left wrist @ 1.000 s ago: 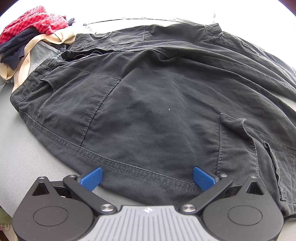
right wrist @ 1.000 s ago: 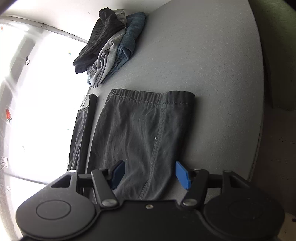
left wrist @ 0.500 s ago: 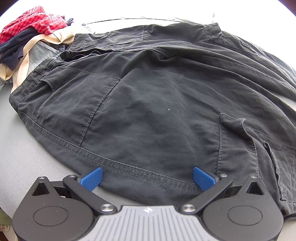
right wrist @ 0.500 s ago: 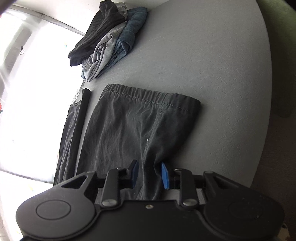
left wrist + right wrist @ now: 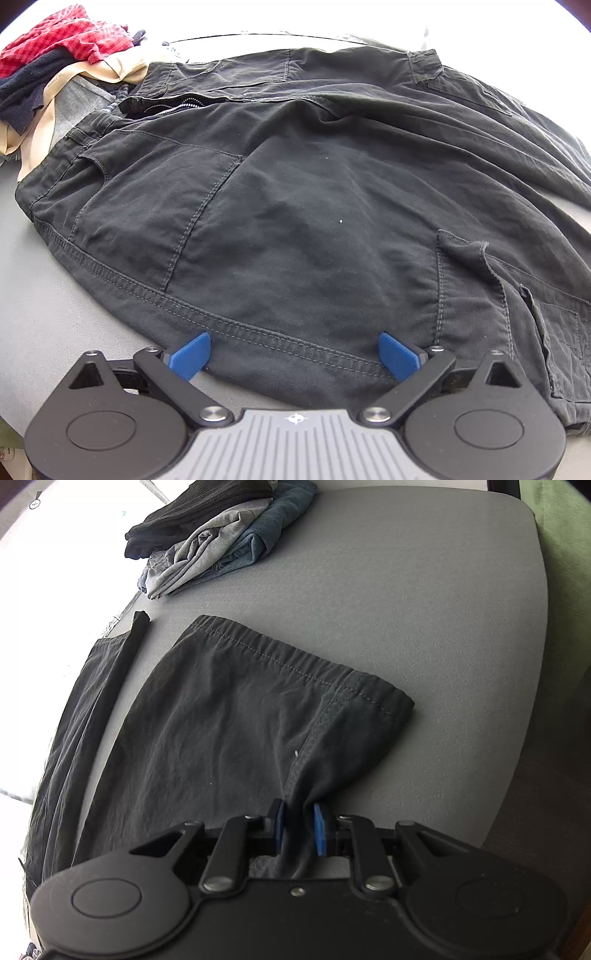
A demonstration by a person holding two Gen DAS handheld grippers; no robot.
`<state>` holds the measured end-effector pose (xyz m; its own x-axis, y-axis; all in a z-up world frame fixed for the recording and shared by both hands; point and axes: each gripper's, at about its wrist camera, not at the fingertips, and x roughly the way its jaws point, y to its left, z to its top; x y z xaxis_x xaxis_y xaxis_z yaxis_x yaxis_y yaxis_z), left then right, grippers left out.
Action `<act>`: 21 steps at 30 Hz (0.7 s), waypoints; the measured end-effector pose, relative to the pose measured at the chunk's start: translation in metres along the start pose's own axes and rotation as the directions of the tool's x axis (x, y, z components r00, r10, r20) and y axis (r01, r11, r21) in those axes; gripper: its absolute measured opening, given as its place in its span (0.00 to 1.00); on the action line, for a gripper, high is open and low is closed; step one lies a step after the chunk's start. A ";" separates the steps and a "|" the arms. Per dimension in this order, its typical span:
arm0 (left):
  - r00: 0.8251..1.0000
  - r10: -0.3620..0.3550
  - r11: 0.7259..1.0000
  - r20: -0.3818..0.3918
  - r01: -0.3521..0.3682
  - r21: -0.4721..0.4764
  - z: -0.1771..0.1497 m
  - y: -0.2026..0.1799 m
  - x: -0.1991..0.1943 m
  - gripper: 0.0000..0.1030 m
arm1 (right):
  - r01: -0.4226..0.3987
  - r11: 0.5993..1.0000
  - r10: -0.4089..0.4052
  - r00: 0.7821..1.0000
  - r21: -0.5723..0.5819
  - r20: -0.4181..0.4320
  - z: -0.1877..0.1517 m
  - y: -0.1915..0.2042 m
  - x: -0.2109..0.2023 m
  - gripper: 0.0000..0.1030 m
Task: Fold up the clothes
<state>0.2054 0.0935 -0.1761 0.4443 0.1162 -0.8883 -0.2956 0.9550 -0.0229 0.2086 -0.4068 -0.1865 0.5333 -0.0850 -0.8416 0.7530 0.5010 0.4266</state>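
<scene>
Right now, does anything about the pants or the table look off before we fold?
Nothing damaged or spilled. The black pants lie rumpled with the zipper open. The right gripper is closing on a bunched leg edge; the left gripper is closing too, still wide over the seam.

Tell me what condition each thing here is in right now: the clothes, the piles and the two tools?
Black trousers: spread flat on the table, unfolded, zip open.
Trouser leg end: lying flat, one edge bunched up.
Left tool: closing, pads apart over the trousers' side seam, not gripping.
Right tool: closing, pinching the bunched fabric.
Folded stack: neatly folded at the far side.
Loose pile: crumpled, unfolded.
</scene>
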 end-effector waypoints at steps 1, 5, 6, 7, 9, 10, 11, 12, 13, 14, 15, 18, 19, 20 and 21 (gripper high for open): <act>1.000 -0.009 1.000 0.006 0.009 -0.011 0.000 0.005 -0.004 0.83 | 0.003 1.000 -0.003 1.000 0.008 -0.007 0.001 0.000 0.000 0.17; 0.999 -0.016 0.987 0.044 0.022 -0.158 0.003 0.043 -0.016 0.48 | 0.013 0.998 -0.011 0.999 0.063 -0.030 0.005 0.001 0.002 0.17; 0.999 -0.007 0.978 0.051 0.017 -0.207 0.004 0.055 -0.017 0.43 | 0.011 0.996 -0.008 0.999 0.090 -0.033 0.005 -0.001 0.002 0.17; 0.998 0.005 0.967 0.056 0.009 -0.253 0.005 0.066 -0.018 0.41 | 0.005 0.992 -0.001 0.999 0.124 -0.032 0.005 -0.003 0.003 0.17; 0.998 0.031 0.939 0.063 -0.007 -0.343 0.005 0.088 -0.016 0.39 | -0.005 0.983 0.011 0.999 0.182 -0.031 0.005 -0.007 0.004 0.17; 0.997 0.044 0.922 0.063 -0.016 -0.387 0.005 0.100 -0.014 0.39 | -0.003 0.988 0.007 1.000 0.157 -0.030 0.004 -0.005 0.004 0.17; 0.996 0.044 0.906 0.072 -0.009 -0.424 0.004 0.110 -0.011 0.39 | 0.000 0.991 0.004 1.000 0.131 -0.029 0.003 -0.003 0.004 0.16; 0.995 0.041 0.892 0.090 0.004 -0.452 0.005 0.118 -0.010 0.41 | 0.005 0.994 -0.002 1.000 0.111 -0.030 0.003 -0.001 0.004 0.16; 0.993 0.057 0.889 0.105 -0.003 -0.458 0.007 0.122 -0.009 0.42 | 0.023 0.992 -0.017 0.999 0.121 -0.045 0.006 0.002 0.005 0.16; 0.990 0.074 0.886 0.119 -0.011 -0.464 0.009 0.127 -0.008 0.42 | 0.040 0.991 -0.033 0.998 0.129 -0.060 0.009 0.004 0.005 0.16; 0.987 0.091 0.883 0.133 -0.018 -0.469 0.011 0.131 -0.007 0.43 | 0.060 0.990 -0.050 0.996 0.129 -0.074 0.012 0.007 0.006 0.16; 0.977 0.154 0.873 0.150 -0.064 -0.483 0.017 0.140 -0.004 0.52 | 0.146 0.989 -0.147 0.985 -0.028 -0.091 0.014 0.032 0.011 0.16; 0.973 0.172 0.857 0.156 -0.070 -0.510 0.017 0.147 -0.003 0.54 | 0.168 0.981 -0.176 0.981 -0.093 -0.086 0.012 0.040 0.013 0.17; 0.969 0.188 0.839 0.163 -0.072 -0.539 0.016 0.153 -0.002 0.56 | 0.185 0.976 -0.195 0.978 -0.117 -0.080 0.010 0.044 0.014 0.18; 0.966 0.188 0.829 0.176 -0.060 -0.556 0.015 0.157 -0.001 0.58 | 0.200 0.970 -0.211 0.975 -0.137 -0.074 0.009 0.048 0.015 0.19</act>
<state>0.1712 0.2474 -0.1717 0.5225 0.3401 -0.7819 -0.7422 0.6328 -0.2207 0.2562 -0.3912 -0.1752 0.3322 -0.1247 -0.9349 0.7844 0.5870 0.2004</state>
